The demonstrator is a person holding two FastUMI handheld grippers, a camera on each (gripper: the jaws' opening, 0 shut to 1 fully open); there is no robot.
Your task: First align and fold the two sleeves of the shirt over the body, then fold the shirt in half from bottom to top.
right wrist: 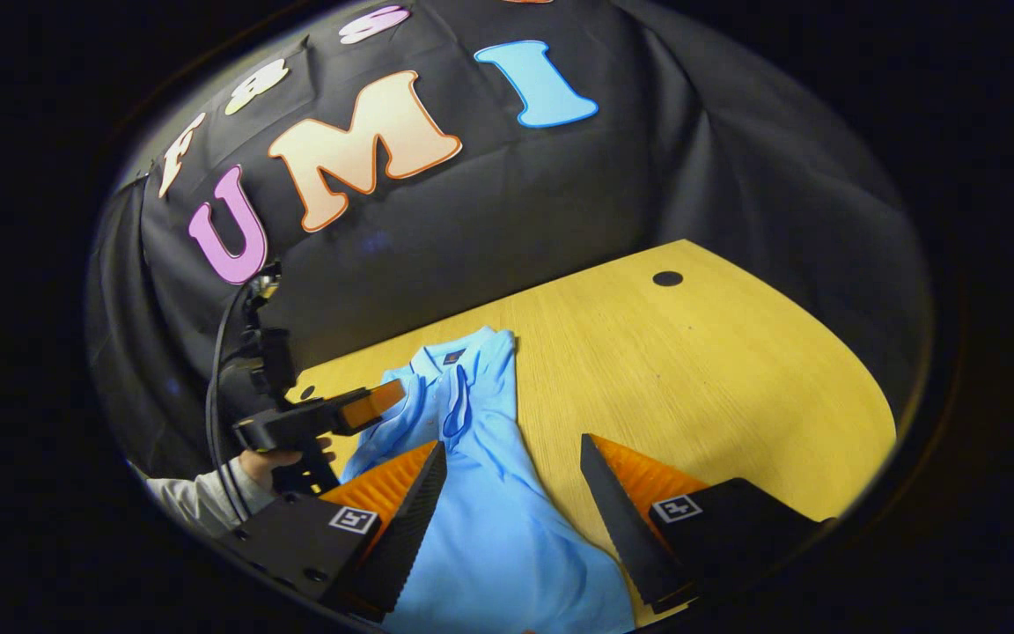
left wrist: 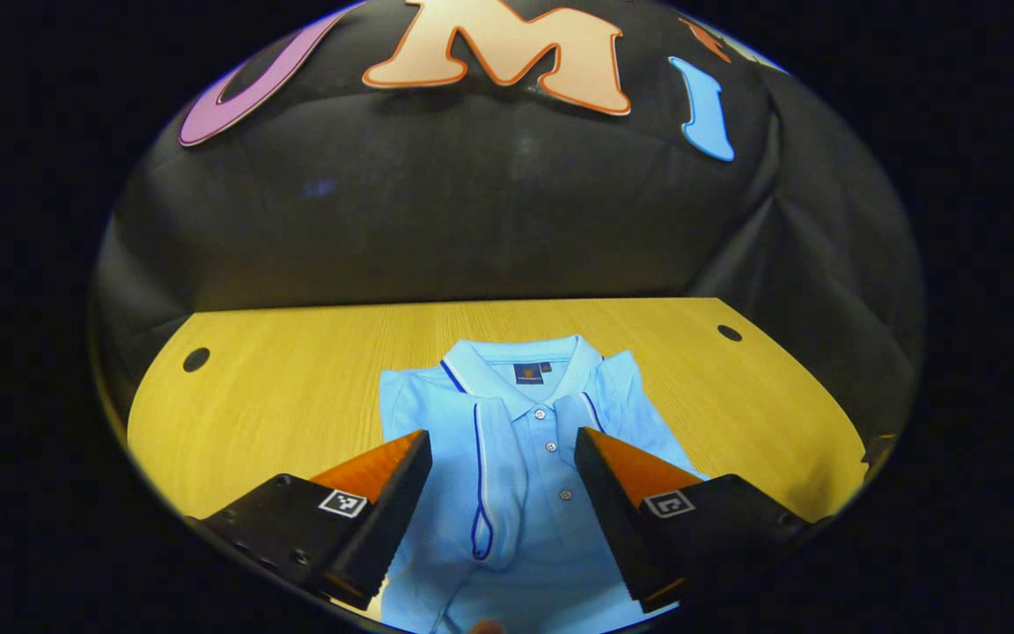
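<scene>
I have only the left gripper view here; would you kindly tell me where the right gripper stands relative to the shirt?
Observer: The right gripper hangs open over the shirt's edge, one side of its jaws above cloth, the other above bare table.
Operator: Thank you. And how does my own side look from there?
Observer: In the right gripper view, the left gripper reaches over the shirt near the collar, with a hand gripping it from below.
</scene>
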